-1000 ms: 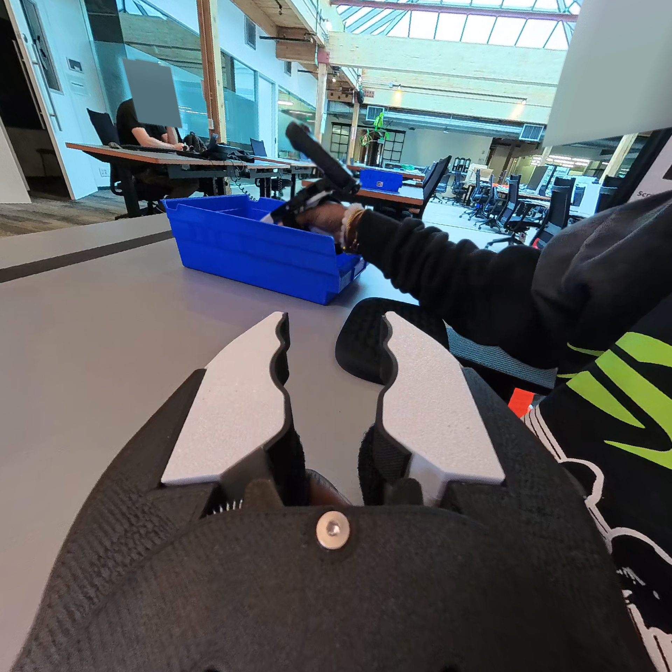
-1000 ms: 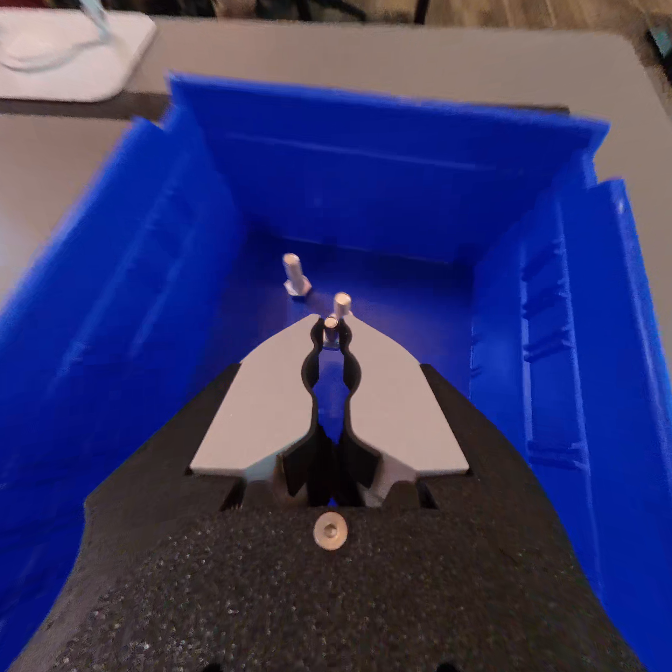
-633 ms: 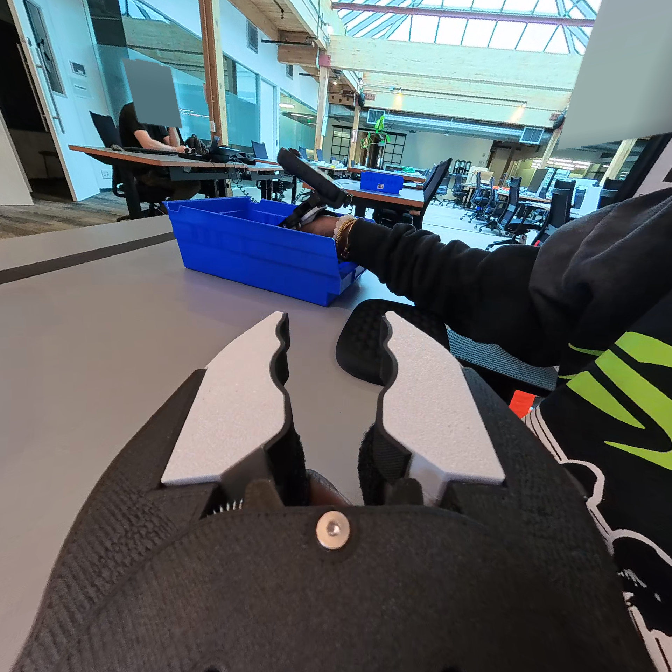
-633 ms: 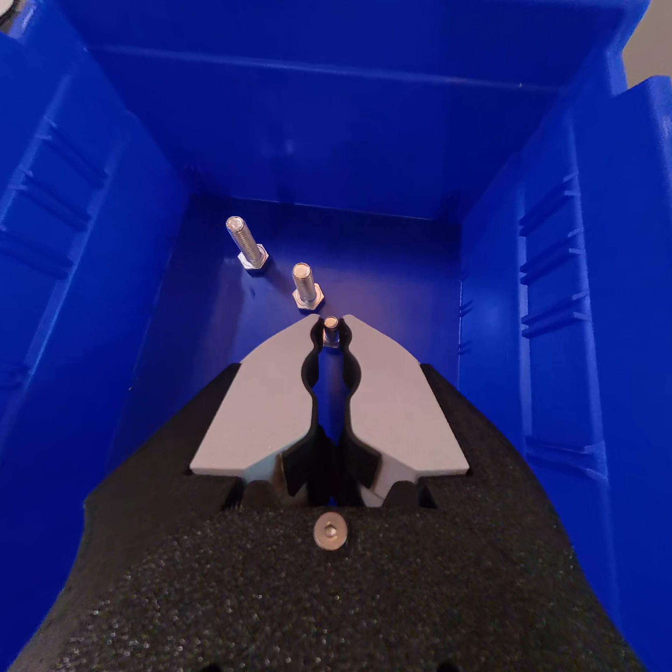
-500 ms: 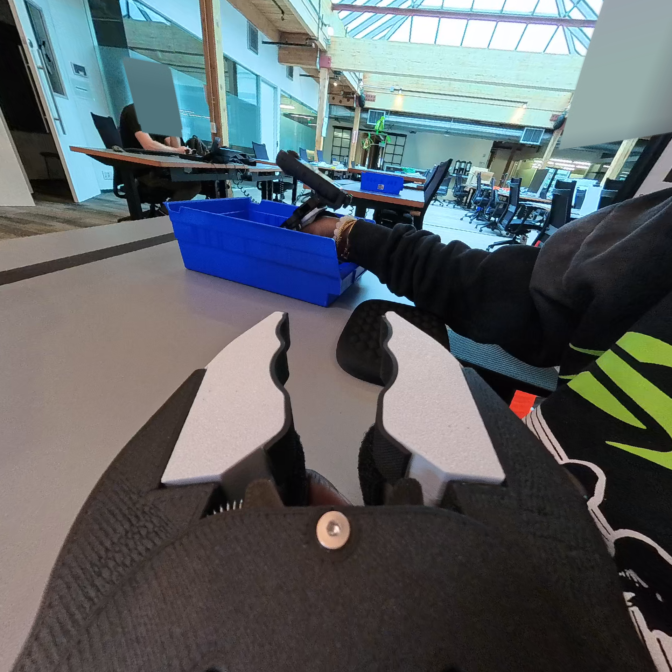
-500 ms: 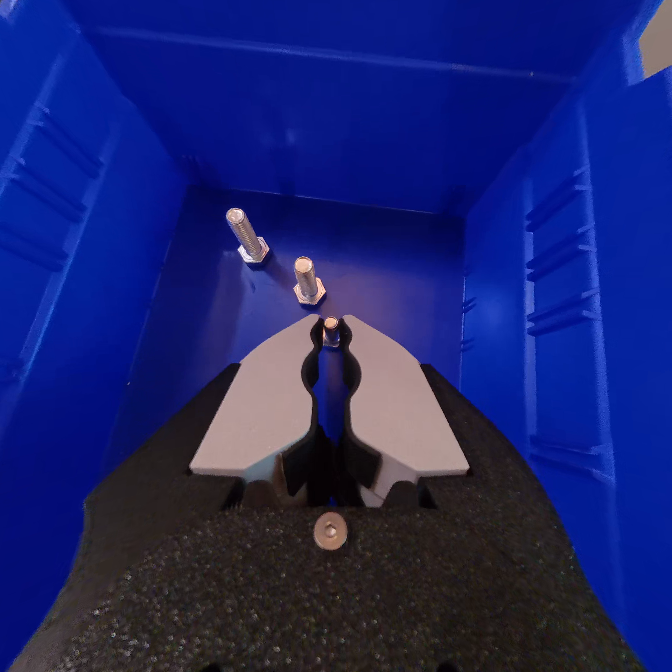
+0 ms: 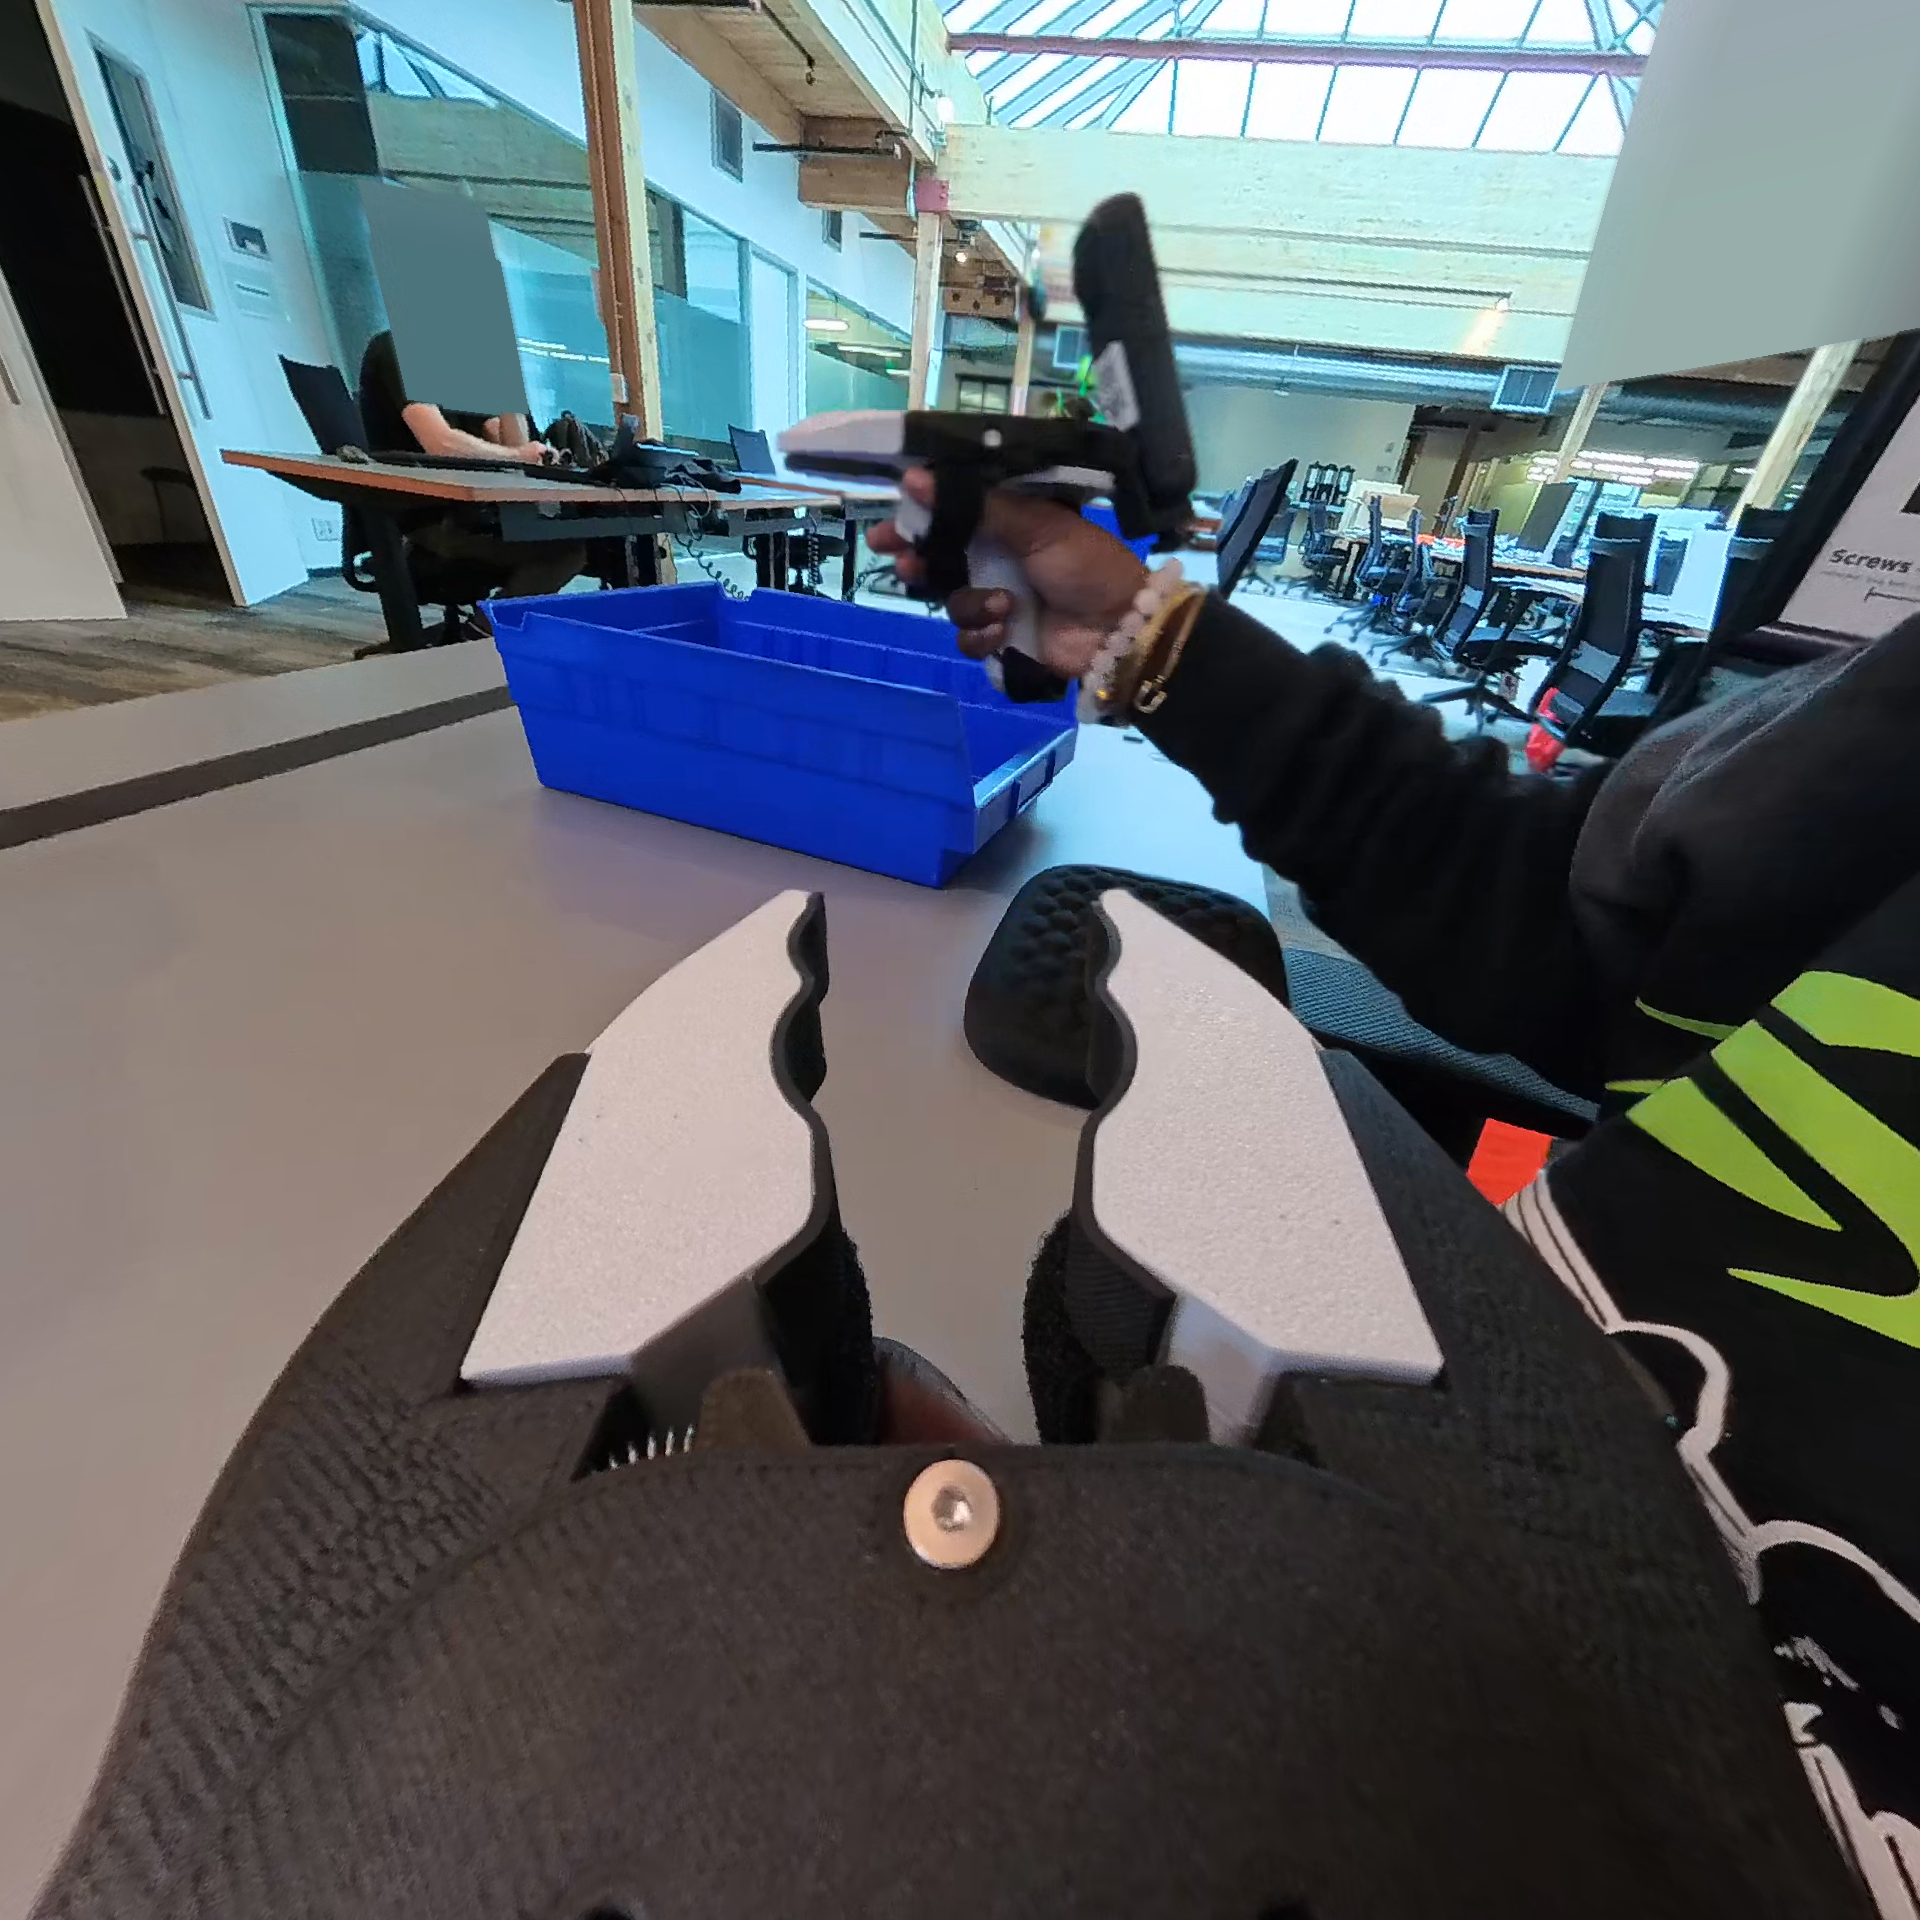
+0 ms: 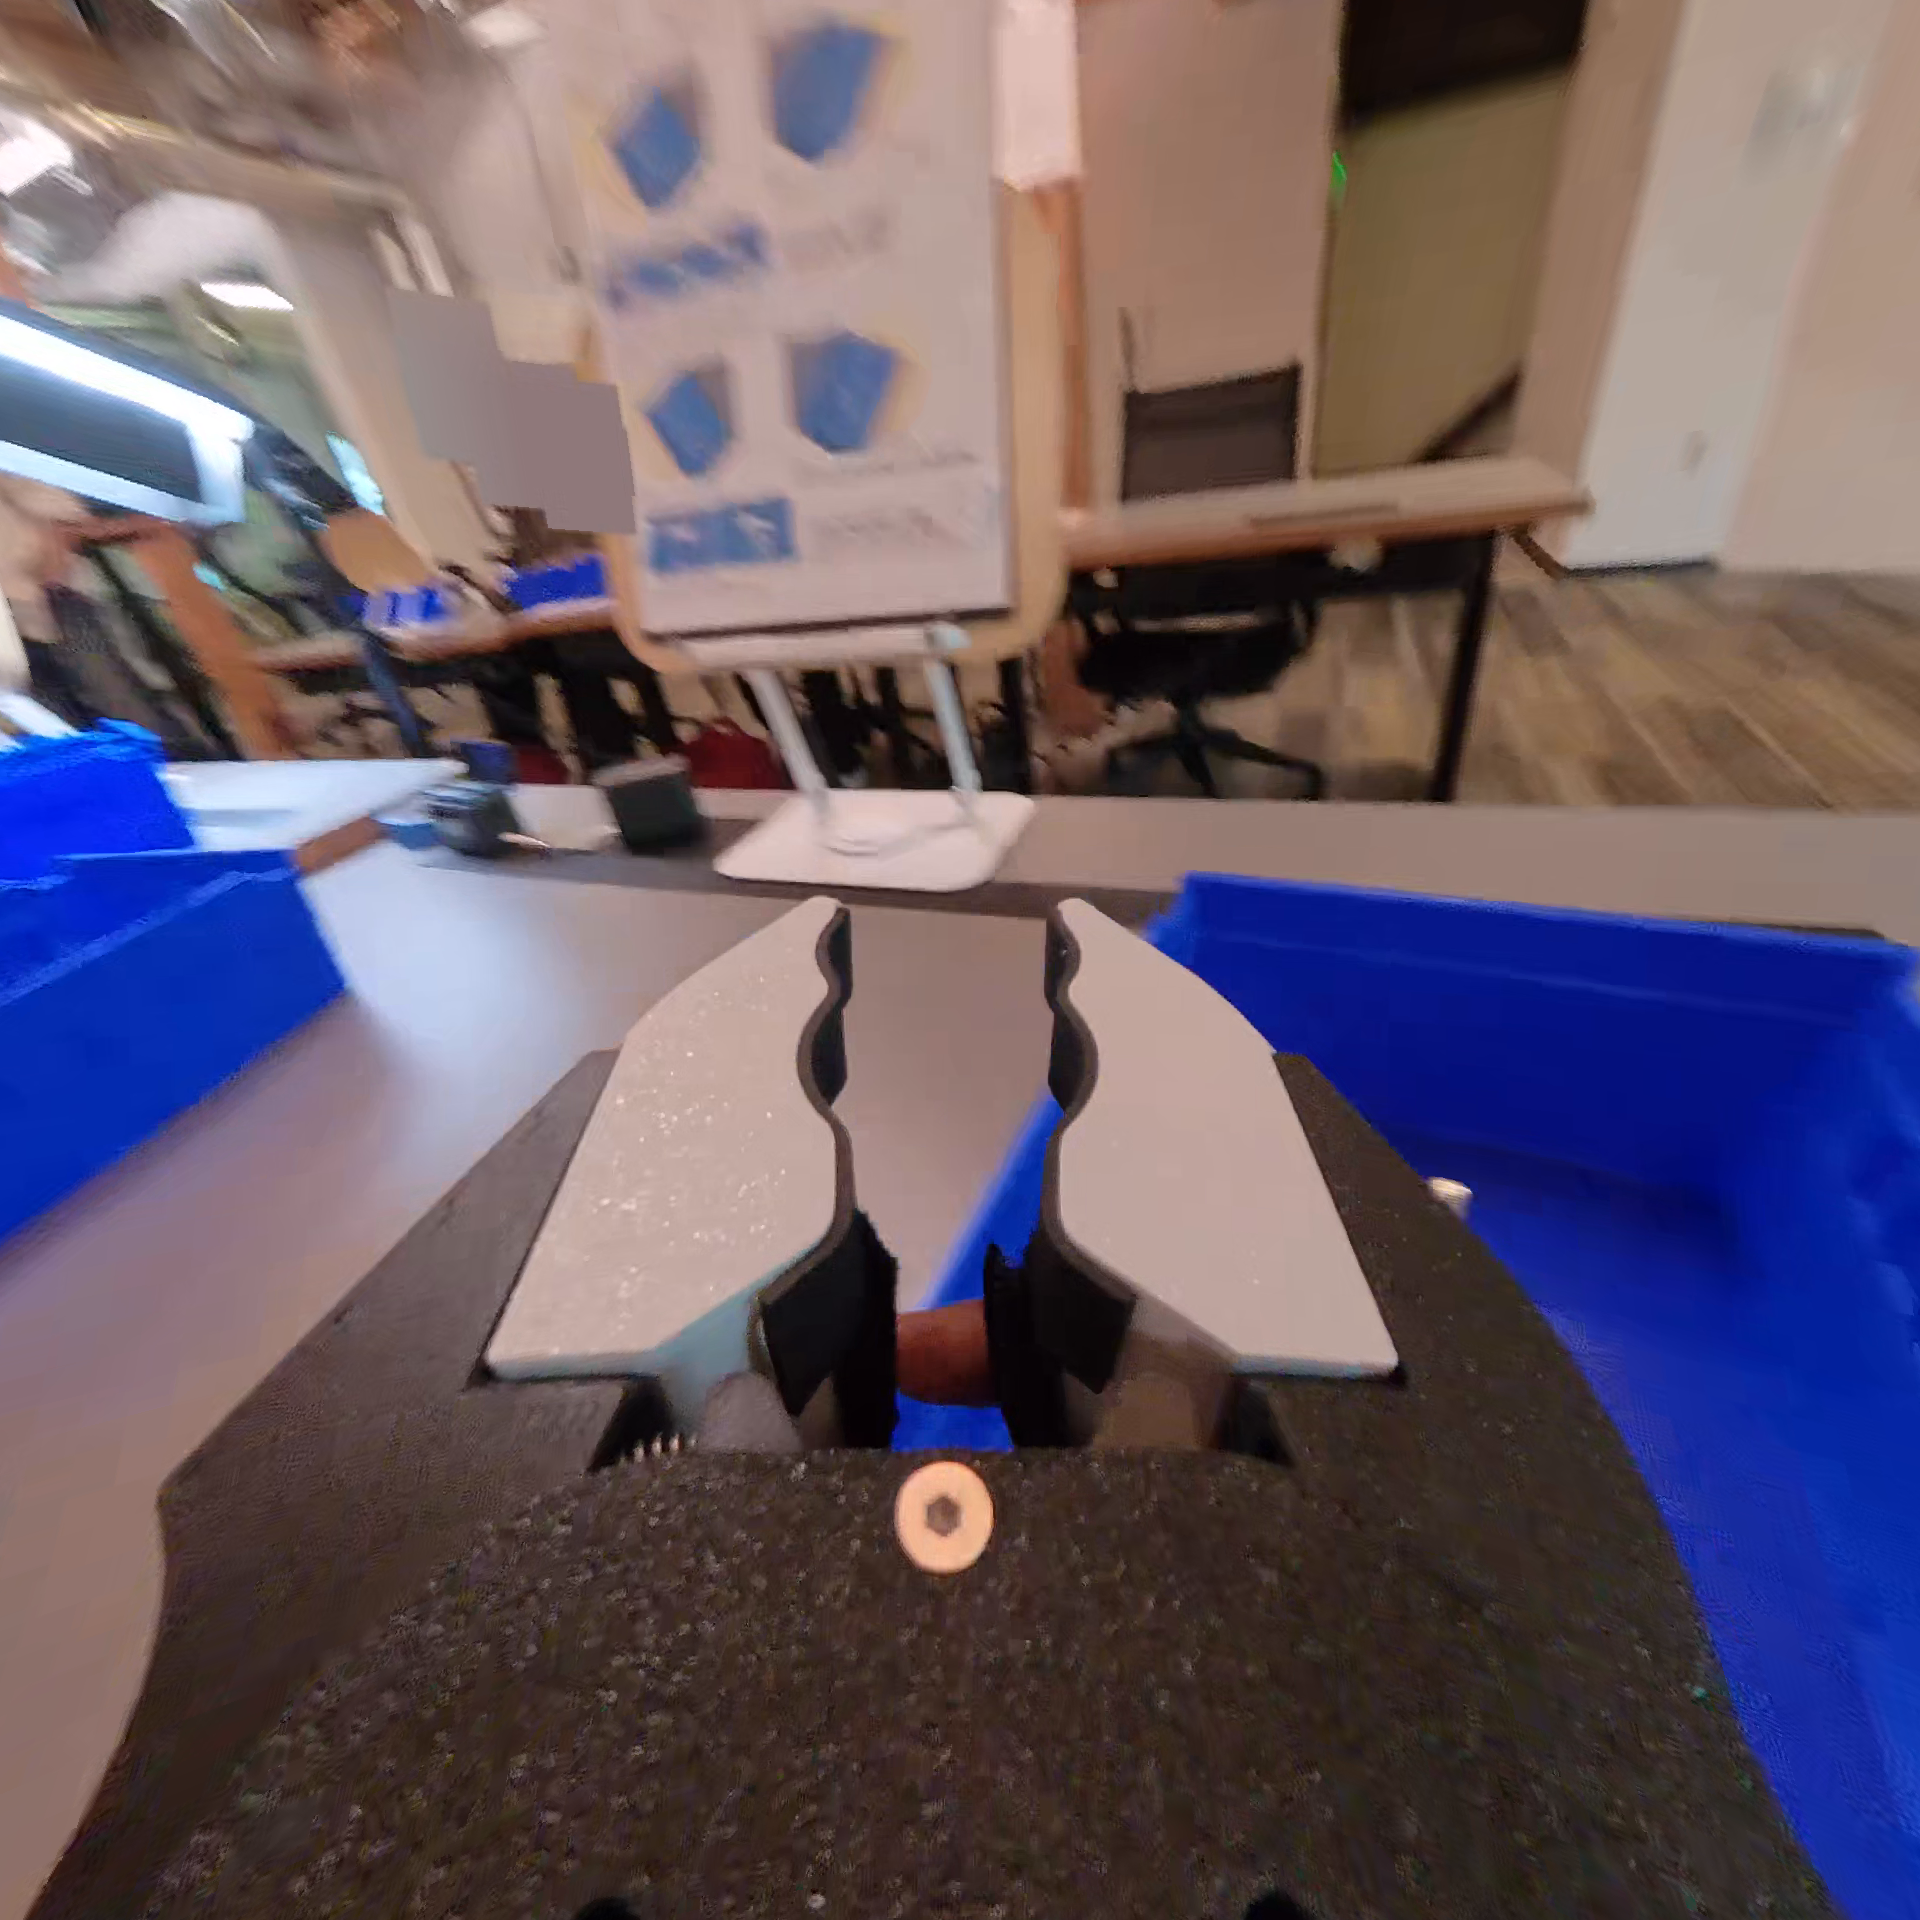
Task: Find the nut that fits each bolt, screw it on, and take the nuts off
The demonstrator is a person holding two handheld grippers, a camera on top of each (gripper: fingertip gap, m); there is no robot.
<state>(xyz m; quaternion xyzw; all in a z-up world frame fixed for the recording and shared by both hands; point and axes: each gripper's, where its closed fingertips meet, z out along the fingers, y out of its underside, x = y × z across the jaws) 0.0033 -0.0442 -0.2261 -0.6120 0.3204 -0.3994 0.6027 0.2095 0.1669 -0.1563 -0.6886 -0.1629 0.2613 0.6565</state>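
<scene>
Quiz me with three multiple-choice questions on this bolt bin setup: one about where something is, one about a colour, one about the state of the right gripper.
1. Where is the right gripper?
A. above the bin
B. flat on the table
C. inside the bin

2. What colour is the bin?
A. red
B. blue
C. grey

3. How do the right gripper's jaws stand?
A. shut on a bolt
B. shut on nothing
C. open, holding nothing

Answers:
1. A, since the left wrist view shows it held in the air over the bin.
2. B, as both views show blue walls.
3. C, as the table shows through a clear gap.
</scene>
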